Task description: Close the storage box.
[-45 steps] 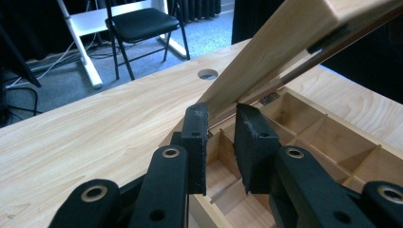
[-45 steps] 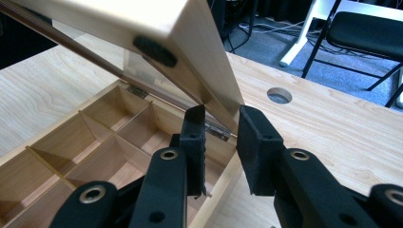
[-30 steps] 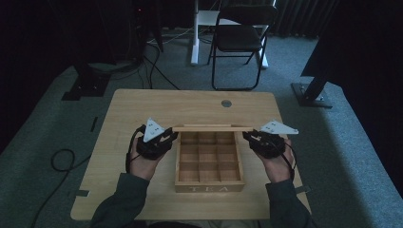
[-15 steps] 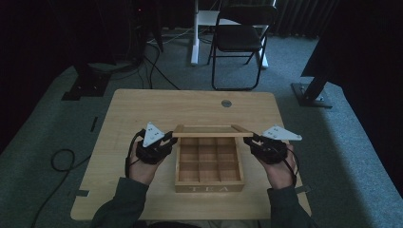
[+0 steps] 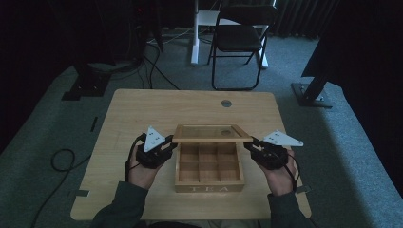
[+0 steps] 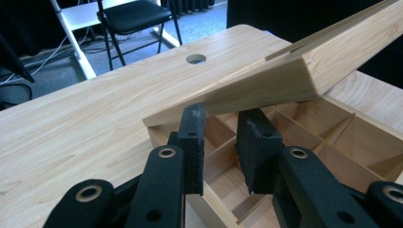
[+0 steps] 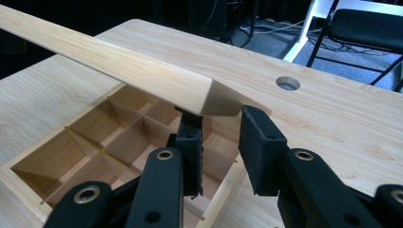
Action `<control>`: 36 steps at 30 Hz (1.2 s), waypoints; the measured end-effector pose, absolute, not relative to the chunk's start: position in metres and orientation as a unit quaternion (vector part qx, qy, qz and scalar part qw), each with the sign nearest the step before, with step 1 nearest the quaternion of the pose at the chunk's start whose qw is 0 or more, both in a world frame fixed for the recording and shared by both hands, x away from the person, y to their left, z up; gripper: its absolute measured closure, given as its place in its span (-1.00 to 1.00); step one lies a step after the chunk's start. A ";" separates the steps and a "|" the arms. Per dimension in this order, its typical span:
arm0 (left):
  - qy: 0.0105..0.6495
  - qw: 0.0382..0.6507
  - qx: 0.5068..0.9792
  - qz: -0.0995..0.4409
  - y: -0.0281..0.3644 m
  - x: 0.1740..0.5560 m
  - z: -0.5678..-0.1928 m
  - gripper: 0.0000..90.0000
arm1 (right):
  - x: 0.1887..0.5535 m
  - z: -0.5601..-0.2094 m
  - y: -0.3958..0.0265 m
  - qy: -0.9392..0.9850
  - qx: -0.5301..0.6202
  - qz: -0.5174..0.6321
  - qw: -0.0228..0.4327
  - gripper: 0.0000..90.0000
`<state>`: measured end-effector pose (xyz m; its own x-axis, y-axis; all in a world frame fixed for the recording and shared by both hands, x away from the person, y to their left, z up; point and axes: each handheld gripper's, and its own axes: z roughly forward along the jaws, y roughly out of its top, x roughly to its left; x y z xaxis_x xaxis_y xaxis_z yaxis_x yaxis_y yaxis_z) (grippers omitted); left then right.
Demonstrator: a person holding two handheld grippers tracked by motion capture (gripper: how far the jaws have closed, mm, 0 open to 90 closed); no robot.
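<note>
Box: a wooden tea box (image 5: 209, 171) sits at the near middle of the table (image 5: 142, 109), between the 2 grippers; its 9 compartments look empty.
Lid: the glass-paned lid (image 5: 211, 133) is hinged at the far side and tilted partly up, its near edge raised above the box.
Left gripper: the left gripper (image 5: 165, 150) is at the lid's left edge; its jaws stand apart with a gap between them, under the lid's corner, clamping nothing.
Right gripper: the right gripper (image 5: 250, 144) mirrors it at the right edge, jaws parted beneath the lid's other corner.
Contact: the lid seems to rest on the jaw tips, though the exact touch point is hard to make out.
Risk: with no clamp on it, the lid could slide off a jaw tip and slam shut; uneven lifting could twist the hinges or shove the light box across the table.
Writing: "TEA" is carved on the box's front wall.
</note>
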<state>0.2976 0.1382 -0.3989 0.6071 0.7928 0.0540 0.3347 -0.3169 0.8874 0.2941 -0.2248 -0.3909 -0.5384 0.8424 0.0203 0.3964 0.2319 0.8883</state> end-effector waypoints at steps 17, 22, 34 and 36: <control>0.368 0.464 0.771 0.234 0.140 0.284 -0.409 0.51 | 0.279 -0.400 -0.222 0.752 0.420 0.446 0.244 0.53; 0.365 0.471 0.771 0.226 0.140 0.279 -0.409 0.44 | 0.276 -0.402 -0.221 0.751 0.422 0.444 0.244 0.53; 0.369 0.468 0.775 0.211 0.141 0.276 -0.414 0.41 | 0.270 -0.408 -0.220 0.754 0.427 0.433 0.249 0.41; 0.369 0.468 0.775 0.209 0.141 0.275 -0.415 0.42 | 0.267 -0.409 -0.219 0.754 0.426 0.434 0.249 0.38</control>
<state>0.2750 0.1410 -0.4149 0.6395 0.7685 -0.0218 0.3769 -0.2887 0.8801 0.2670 -0.2188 -0.4086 -0.5129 0.8585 -0.0052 0.4268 0.2603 0.8661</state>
